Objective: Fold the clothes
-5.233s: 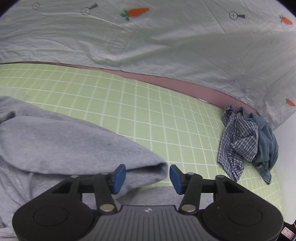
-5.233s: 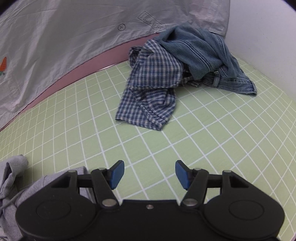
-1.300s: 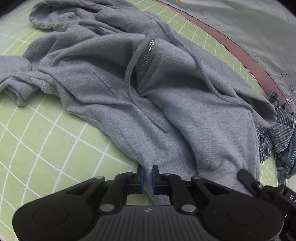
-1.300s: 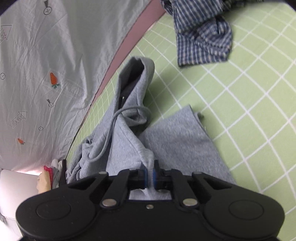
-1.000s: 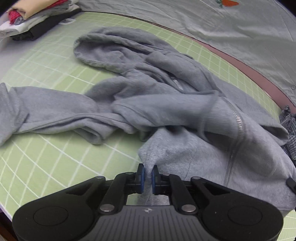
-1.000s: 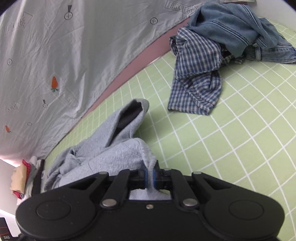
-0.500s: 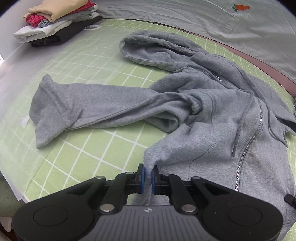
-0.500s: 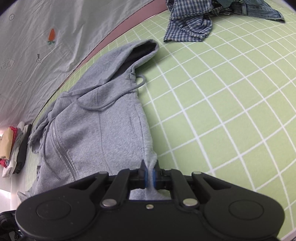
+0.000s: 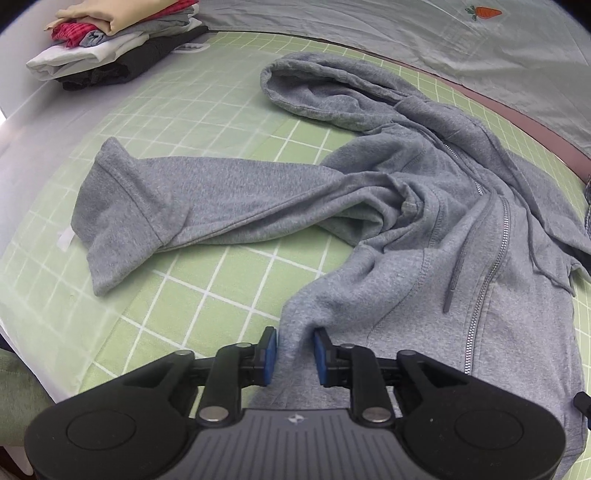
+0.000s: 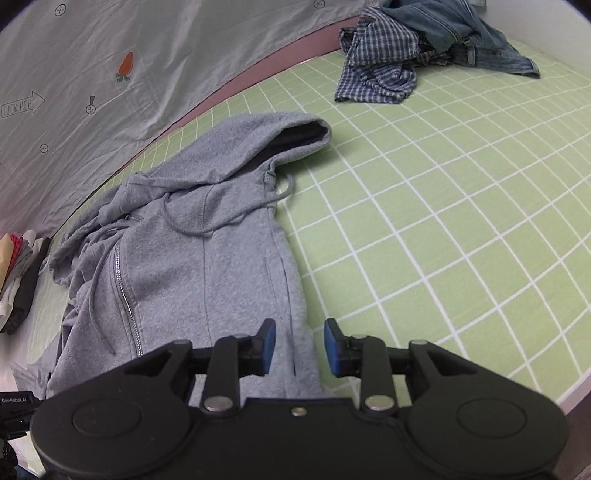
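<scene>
A grey zip hoodie lies front up on the green checked mat, its hood toward the far edge and one sleeve stretched out to the left. My left gripper is open, its blue pads on either side of the hoodie's bottom left corner. In the right wrist view the same hoodie runs away from me, zipper at left. My right gripper is open over the bottom right hem corner, which lies loose between the pads.
A stack of folded clothes sits at the mat's far left corner. A crumpled plaid shirt and denim garment lie at the far right. A grey sheet with carrot prints hangs behind. The mat's near edge is close to my grippers.
Both grippers have opened and let go of the hoodie's bottom corners. The hoodie now rests flat on the mat, pulled a little nearer to me.
</scene>
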Action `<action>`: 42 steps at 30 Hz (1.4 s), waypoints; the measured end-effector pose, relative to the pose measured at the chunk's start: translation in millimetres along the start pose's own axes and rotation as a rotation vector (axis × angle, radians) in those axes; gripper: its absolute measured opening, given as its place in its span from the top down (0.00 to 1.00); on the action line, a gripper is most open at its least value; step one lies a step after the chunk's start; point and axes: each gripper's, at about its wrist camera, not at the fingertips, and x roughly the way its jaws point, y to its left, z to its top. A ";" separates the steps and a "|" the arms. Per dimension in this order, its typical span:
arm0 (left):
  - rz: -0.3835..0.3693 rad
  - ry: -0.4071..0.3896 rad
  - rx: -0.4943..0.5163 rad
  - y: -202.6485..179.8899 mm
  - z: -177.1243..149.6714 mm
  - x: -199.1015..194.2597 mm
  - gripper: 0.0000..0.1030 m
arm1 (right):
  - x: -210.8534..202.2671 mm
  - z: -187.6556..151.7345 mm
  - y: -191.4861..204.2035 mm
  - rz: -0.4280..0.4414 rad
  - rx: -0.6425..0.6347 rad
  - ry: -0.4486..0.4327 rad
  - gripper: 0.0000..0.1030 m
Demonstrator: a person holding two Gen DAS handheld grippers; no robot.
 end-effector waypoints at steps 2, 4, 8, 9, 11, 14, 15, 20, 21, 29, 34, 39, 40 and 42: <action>-0.016 -0.014 -0.019 -3.5 5.9 -5.8 0.56 | -5.0 10.3 1.0 -0.015 -0.030 -0.029 0.62; -0.026 -0.028 -0.037 -8.8 11.1 -10.6 0.45 | -10.1 20.6 2.0 -0.029 -0.060 -0.057 0.58; -0.012 -0.028 -0.020 -29.6 20.8 -12.0 0.33 | -9.9 44.0 4.9 -0.043 -0.122 -0.083 0.52; -0.004 -0.017 -0.005 -36.0 23.8 -9.7 0.31 | -9.0 50.1 5.7 -0.045 -0.137 -0.086 0.51; 0.014 -0.006 0.011 -46.2 27.6 -5.4 0.30 | -4.6 59.8 6.9 -0.047 -0.164 -0.093 0.46; 0.015 0.008 0.027 -53.9 34.2 3.1 0.30 | 5.3 71.1 12.5 -0.055 -0.201 -0.104 0.45; 0.015 0.012 0.032 -56.3 36.5 6.0 0.30 | 9.0 74.2 15.4 -0.055 -0.207 -0.108 0.45; 0.044 0.013 0.045 -55.3 59.4 19.2 0.29 | 38.6 93.2 39.6 -0.028 -0.247 -0.106 0.47; 0.050 0.006 0.041 -53.8 65.5 21.1 0.29 | 46.0 97.6 45.9 -0.019 -0.256 -0.103 0.48; 0.100 0.038 -0.031 -49.1 111.7 67.1 0.25 | 109.5 130.5 99.8 0.054 -0.331 -0.066 0.57; 0.157 0.099 -0.062 -48.7 123.2 96.9 0.18 | 143.7 133.1 138.7 0.112 -0.411 -0.007 0.58; 0.170 0.117 -0.098 -39.4 127.4 108.5 0.03 | 161.6 131.0 174.1 0.185 -0.489 0.021 0.57; 0.168 0.120 -0.104 -37.3 127.4 110.0 0.00 | 165.4 130.7 179.2 0.186 -0.506 0.023 0.57; 0.152 0.121 -0.115 -33.3 126.5 111.1 0.00 | 173.3 131.2 185.6 0.180 -0.540 0.021 0.65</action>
